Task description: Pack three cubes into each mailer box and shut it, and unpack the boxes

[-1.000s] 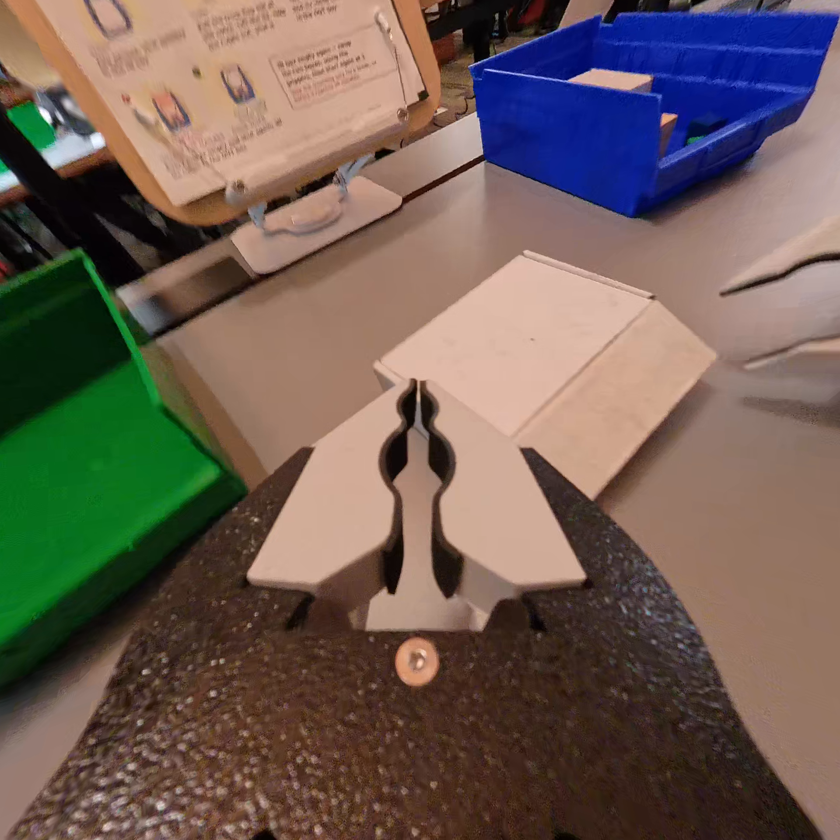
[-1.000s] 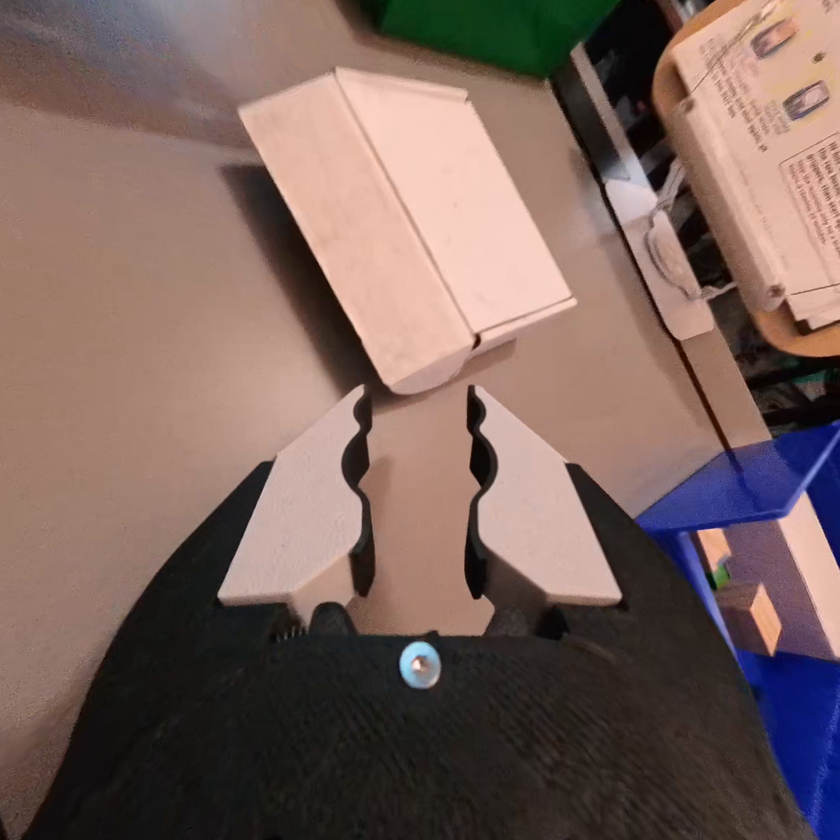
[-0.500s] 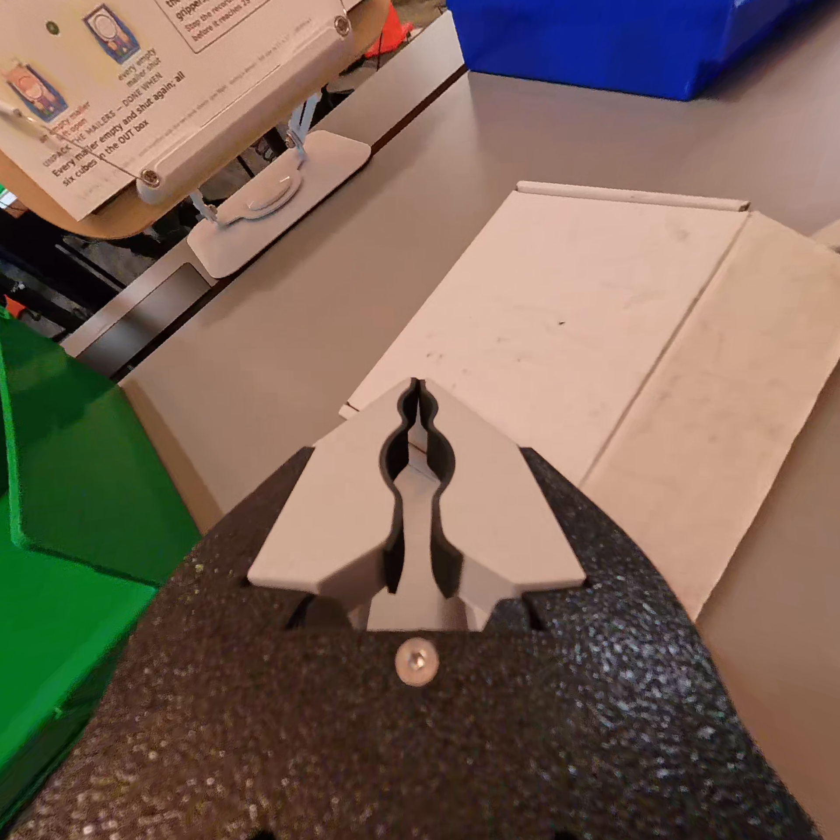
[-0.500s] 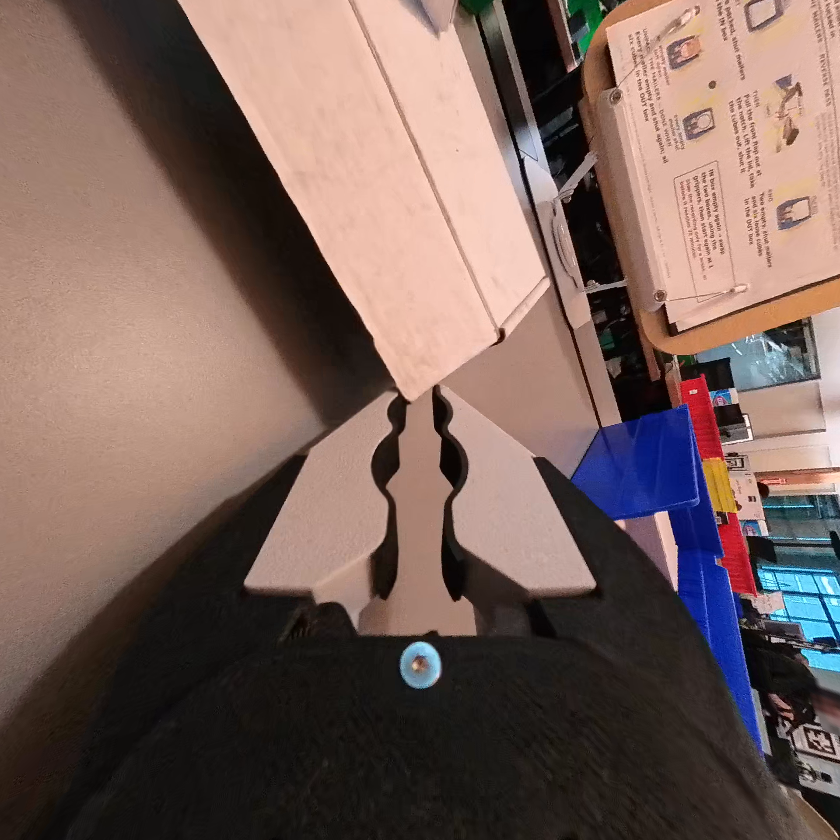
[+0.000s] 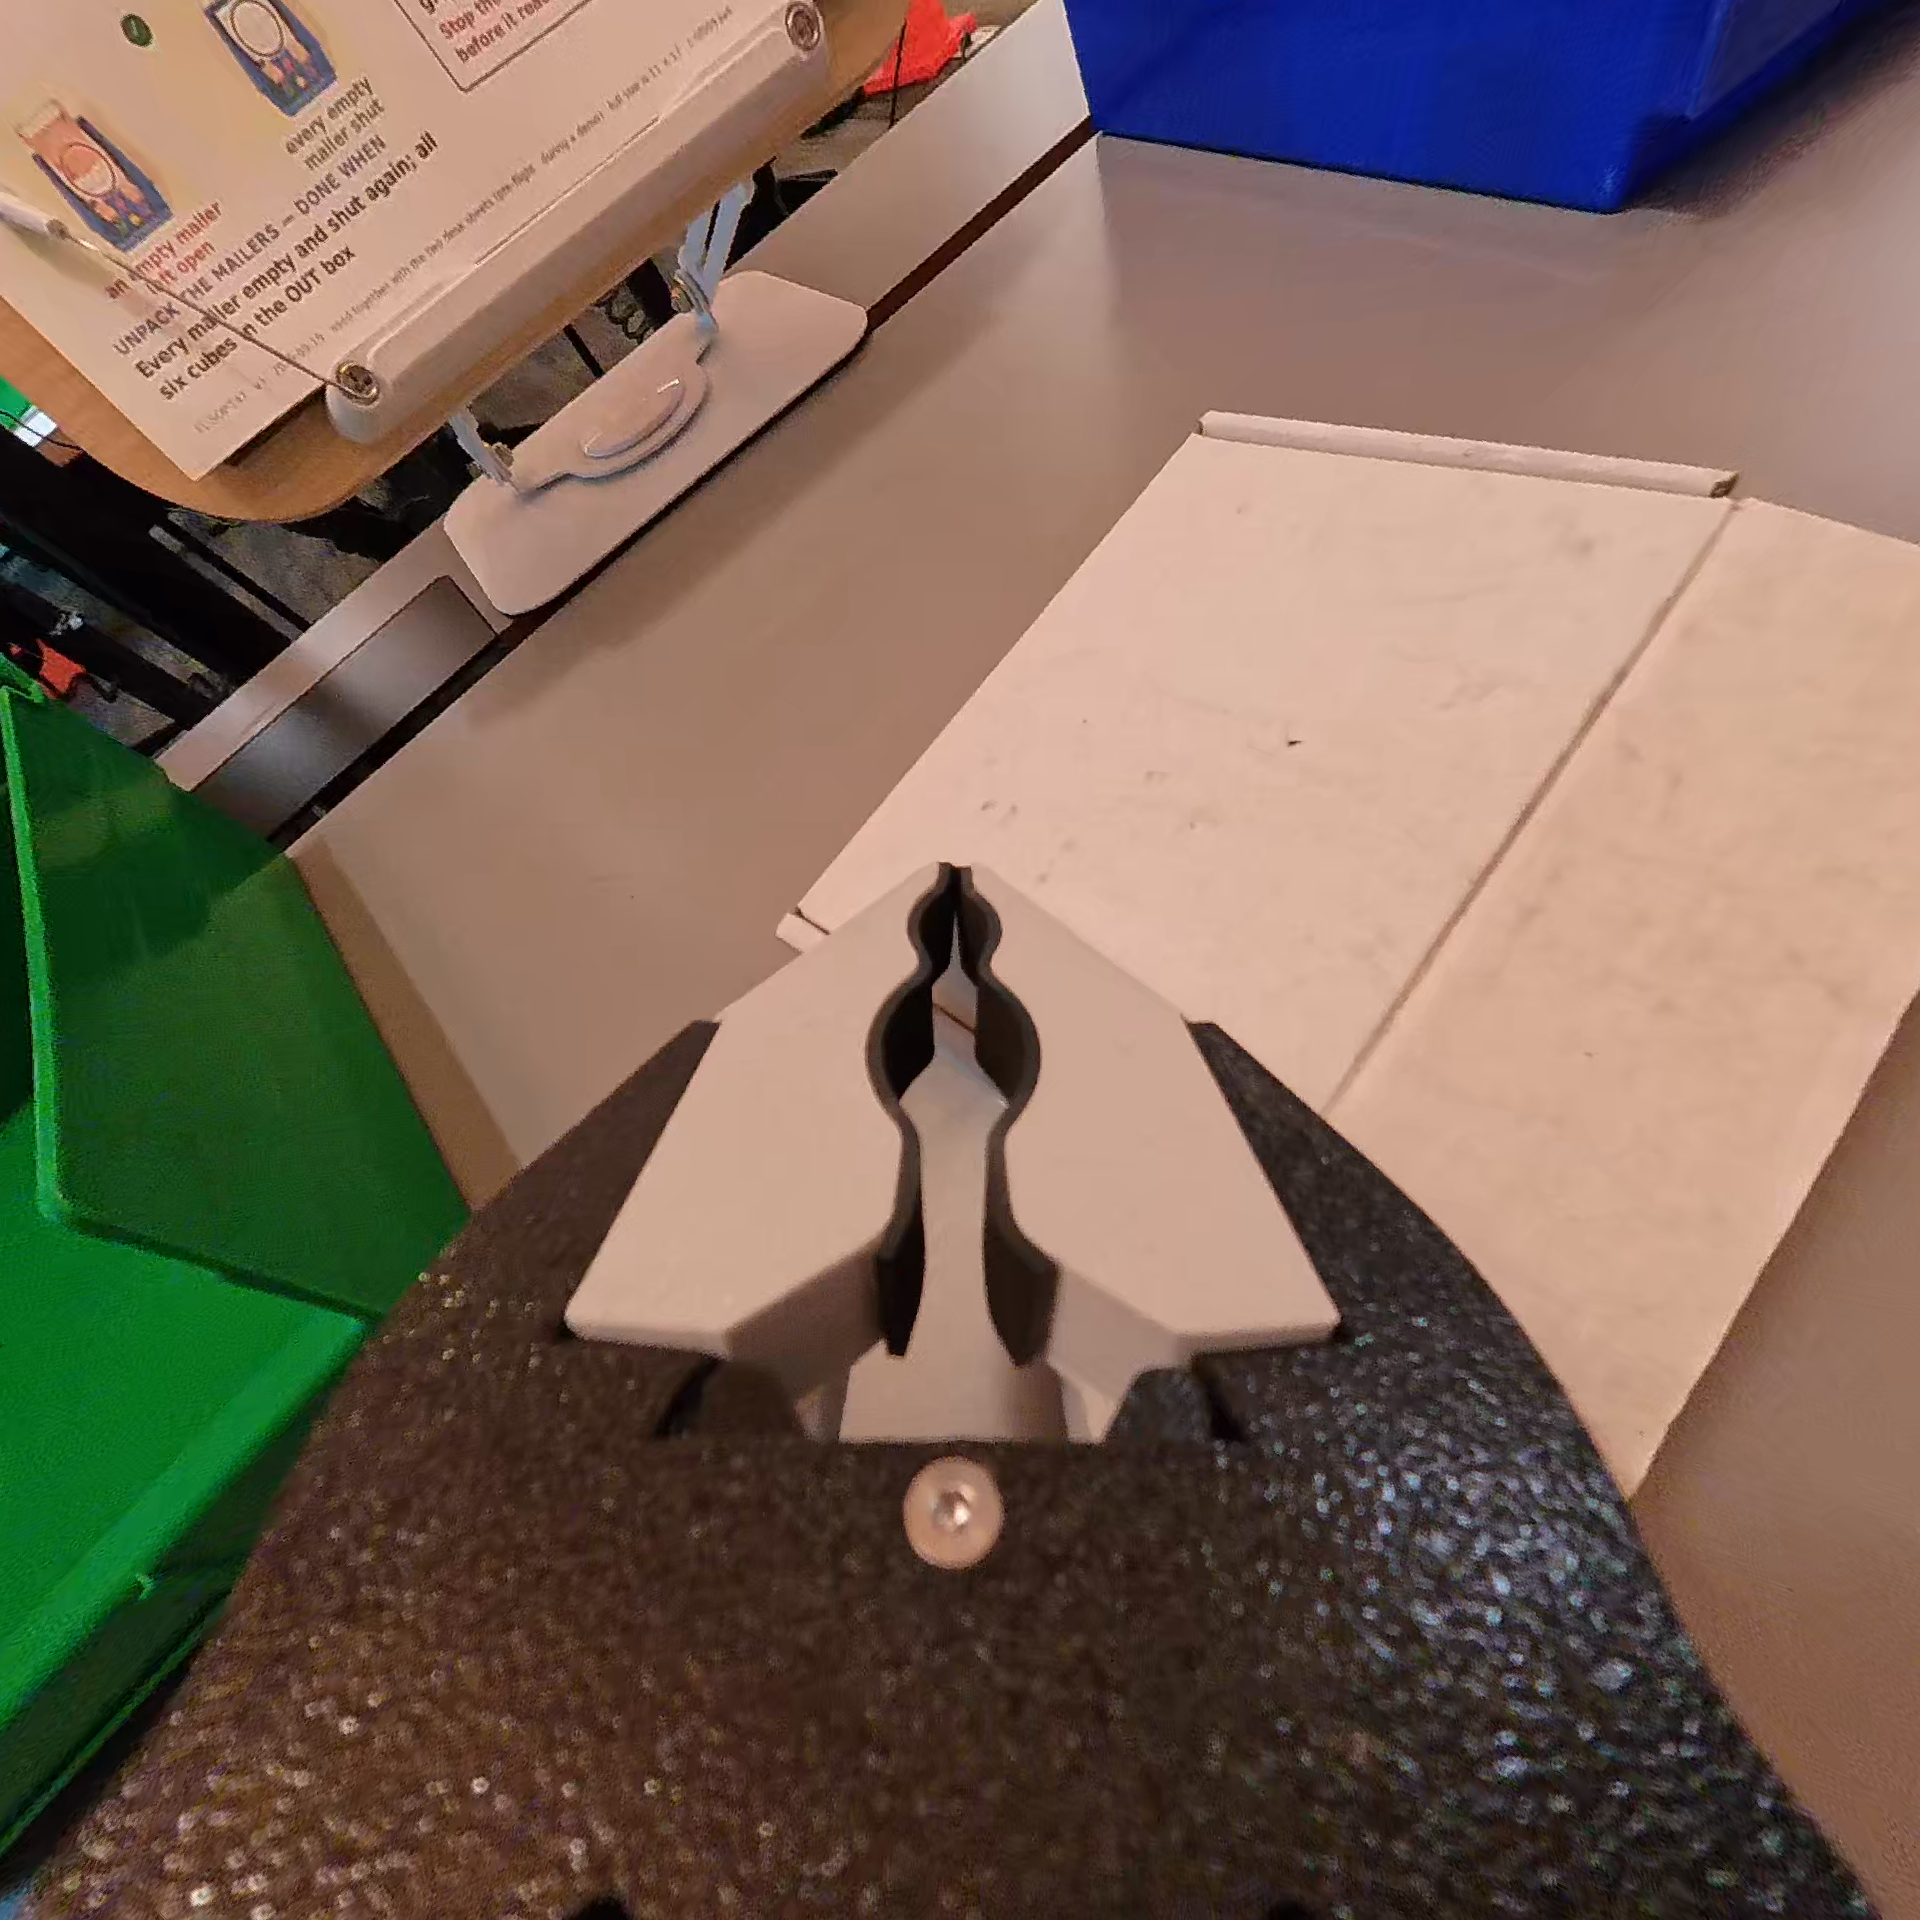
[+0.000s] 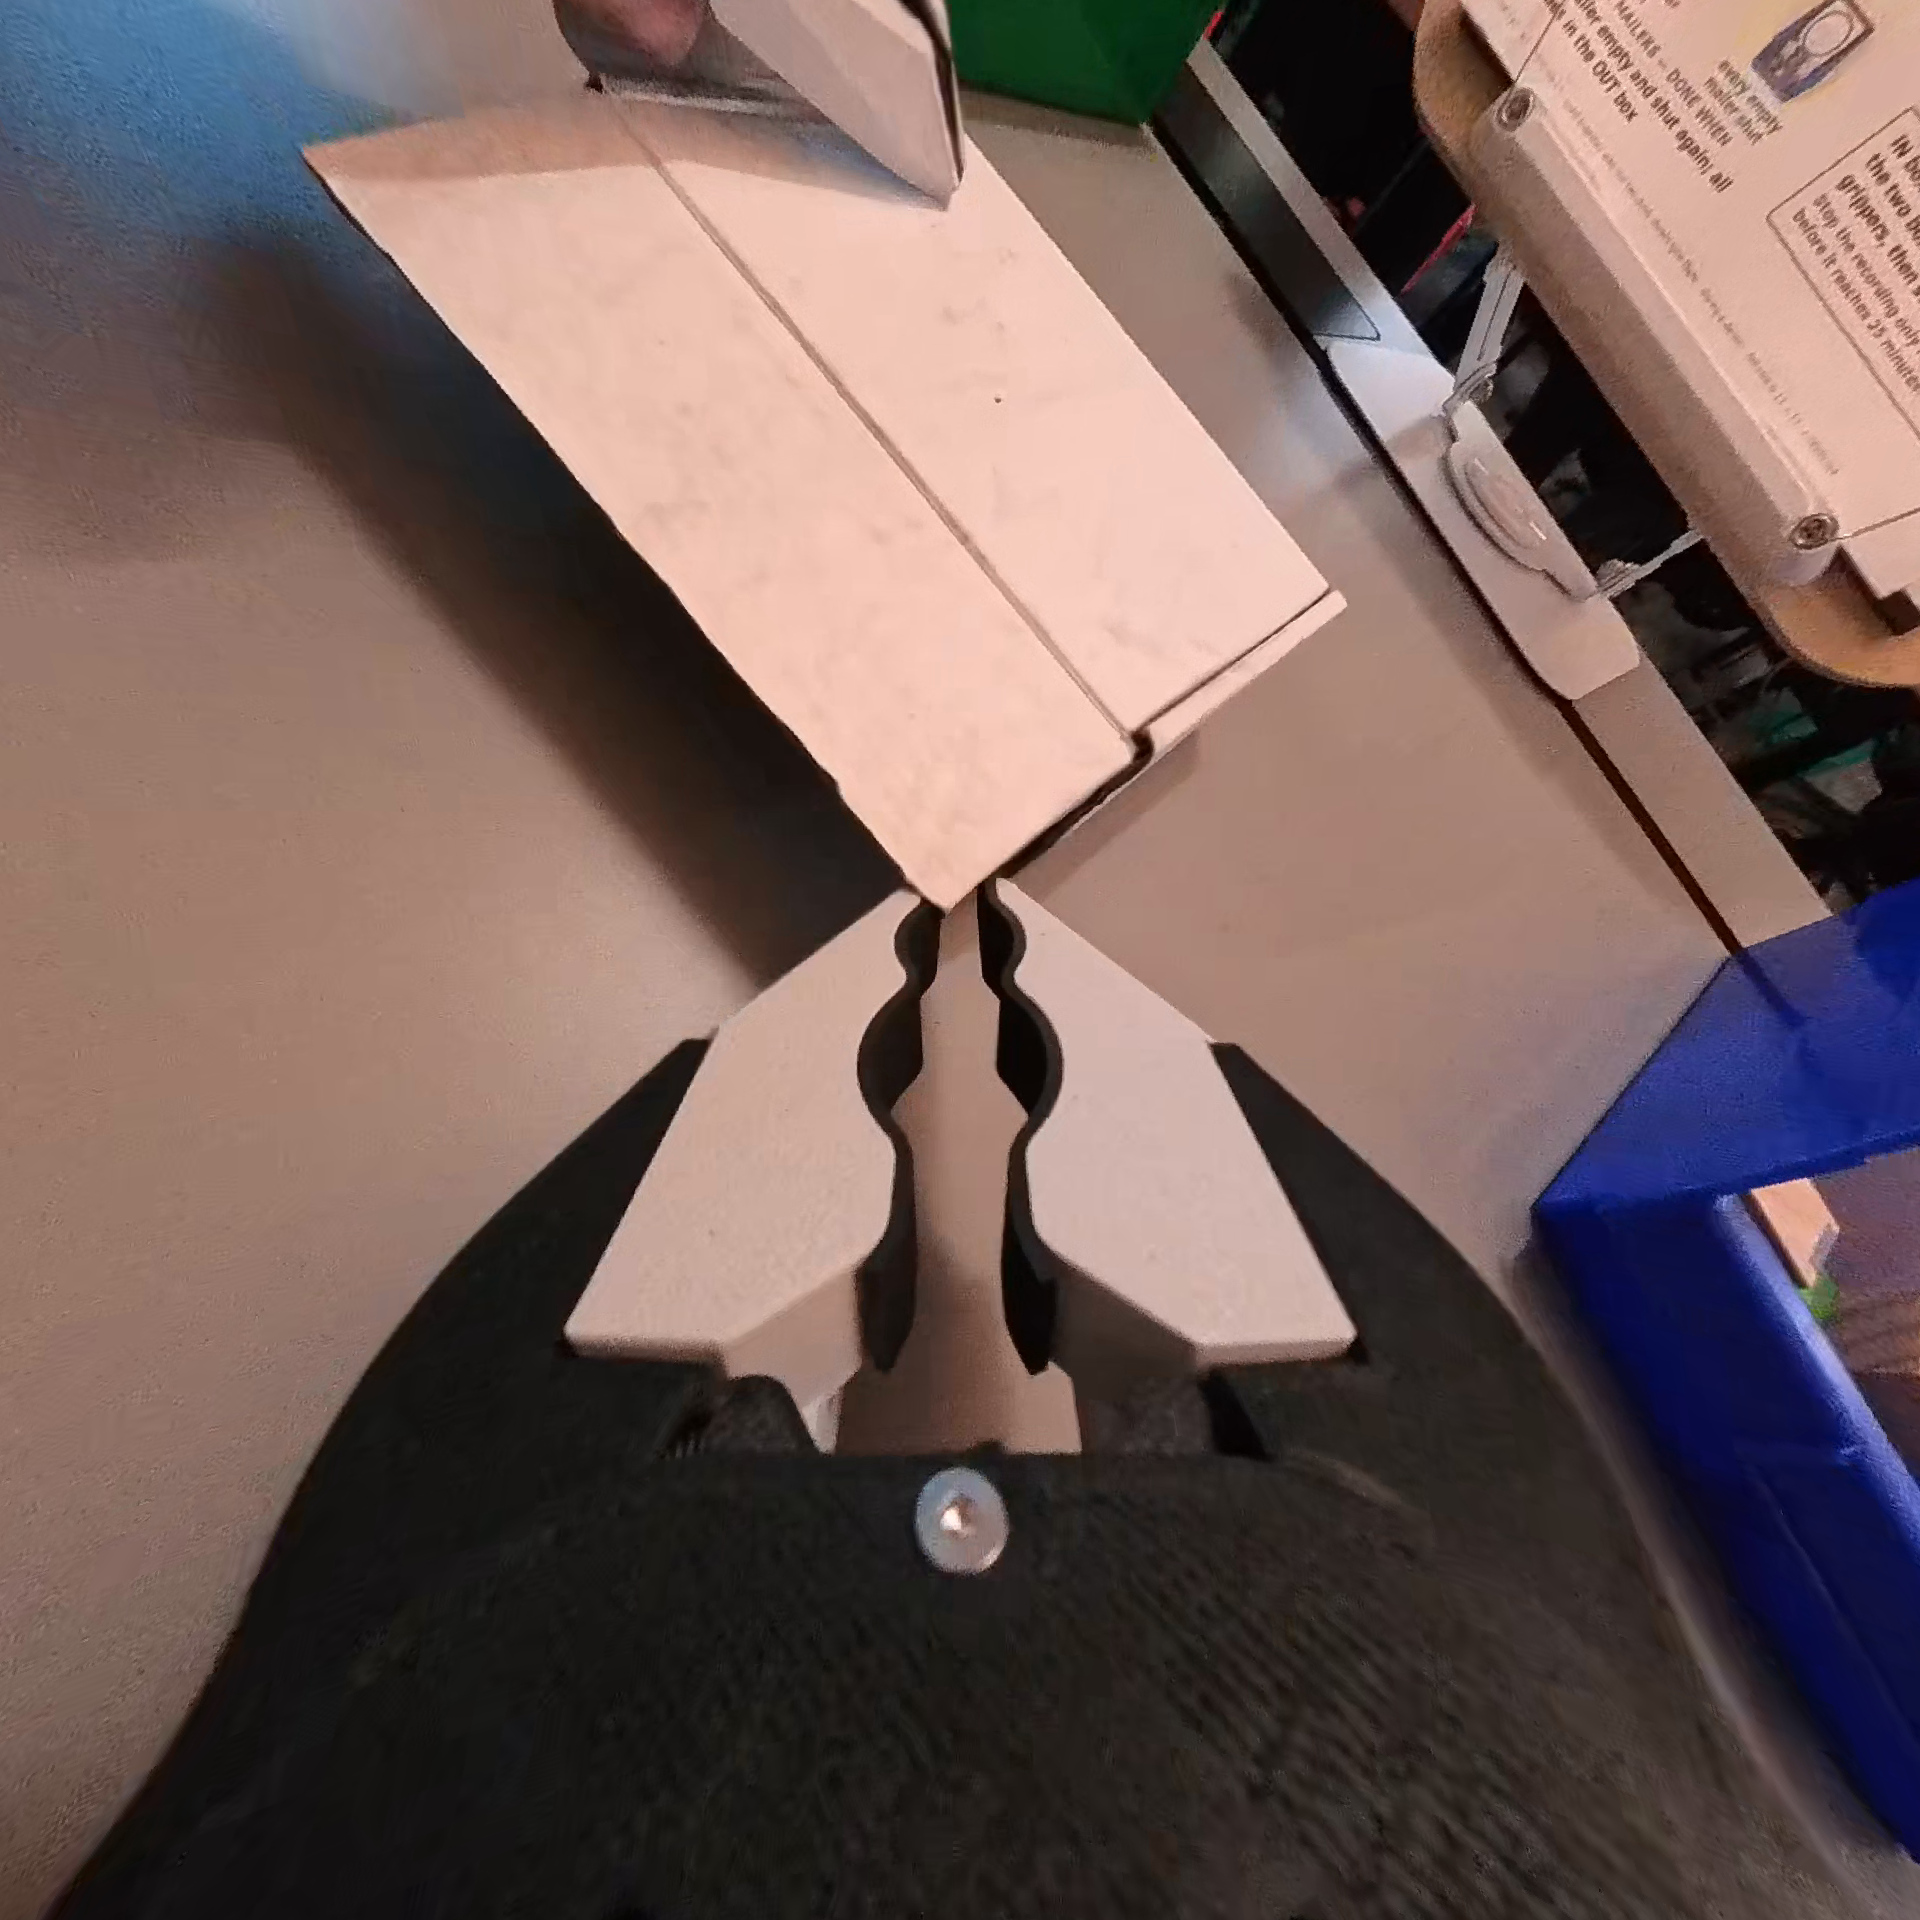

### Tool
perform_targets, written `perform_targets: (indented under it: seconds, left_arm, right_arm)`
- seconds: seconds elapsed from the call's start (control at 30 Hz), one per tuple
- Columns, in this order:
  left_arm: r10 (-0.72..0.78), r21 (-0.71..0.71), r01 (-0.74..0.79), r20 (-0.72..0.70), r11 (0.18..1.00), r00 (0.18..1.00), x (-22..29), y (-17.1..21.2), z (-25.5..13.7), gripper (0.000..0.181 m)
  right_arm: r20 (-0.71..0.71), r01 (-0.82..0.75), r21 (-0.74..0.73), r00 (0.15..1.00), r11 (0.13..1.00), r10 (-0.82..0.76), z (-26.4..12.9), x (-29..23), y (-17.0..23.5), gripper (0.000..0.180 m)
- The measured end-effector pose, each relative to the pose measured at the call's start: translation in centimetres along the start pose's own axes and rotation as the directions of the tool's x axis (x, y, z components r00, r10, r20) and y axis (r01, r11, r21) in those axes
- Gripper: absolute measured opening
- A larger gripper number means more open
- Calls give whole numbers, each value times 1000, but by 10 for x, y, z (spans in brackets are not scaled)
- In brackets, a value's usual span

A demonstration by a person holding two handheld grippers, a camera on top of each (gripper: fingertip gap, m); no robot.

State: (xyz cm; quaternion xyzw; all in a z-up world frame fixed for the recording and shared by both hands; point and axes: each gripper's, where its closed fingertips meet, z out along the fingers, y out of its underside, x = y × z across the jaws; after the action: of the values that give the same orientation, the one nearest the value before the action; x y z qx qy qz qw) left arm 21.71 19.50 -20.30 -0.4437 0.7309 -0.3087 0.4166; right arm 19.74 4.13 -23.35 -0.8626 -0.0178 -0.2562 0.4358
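The white mailer box (image 5: 1299,717) lies flat and closed on the grey table (image 5: 1299,301), its lid scuffed with faint grey marks and one small dark speck, a fold line running across it and a thin rolled edge along its far side. Landmark is that box: the green bin (image 5: 177,1195) sits off its left end, the blue bin (image 5: 1455,83) beyond its far side, and a clipboard stand (image 5: 665,384) with an instruction sheet stands past its far-left corner. Left gripper (image 5: 954,883) now: jaws pressed together, tips meeting with nothing between them, poised over the box's near-left corner; touching or just above, can't tell. Over in the right wrist view, the box (image 6: 831,447) runs diagonally, and the right gripper (image 6: 961,914) has its jaws nearly closed, a thin slit between the tips, pinching the box's near corner flap. The left gripper's (image 6: 862,94) closed tip shows over the box's far end.
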Motion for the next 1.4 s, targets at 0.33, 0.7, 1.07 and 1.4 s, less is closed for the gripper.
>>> perform_targets:
  seconds: [0.33, 0.7, 1.07, 1.4]
  left_arm:
    - [-15, 36, 14, 34, 999, 999, -2, 1, 0, 0]
    - [-61, 11, 62, -7, 998, 998, -1, 1, 1, 0]
    - [-223, 177, 231, -63, 957, 973, 8, -6, -43, 0]
    - [223, 9, -224, -108, 975, 969, 75, 50, -75, 28]
  right_arm:
    - [258, -207, 208, 954, 956, 151, -34, 14, -31, 44]
    - [212, -56, 215, 977, 975, 10, 42, 59, -74, 22]
    - [113, 147, -50, 984, 988, -141, 71, 55, -57, 0]
    - [128, 118, -47, 985, 992, -111, 72, 55, -56, 0]
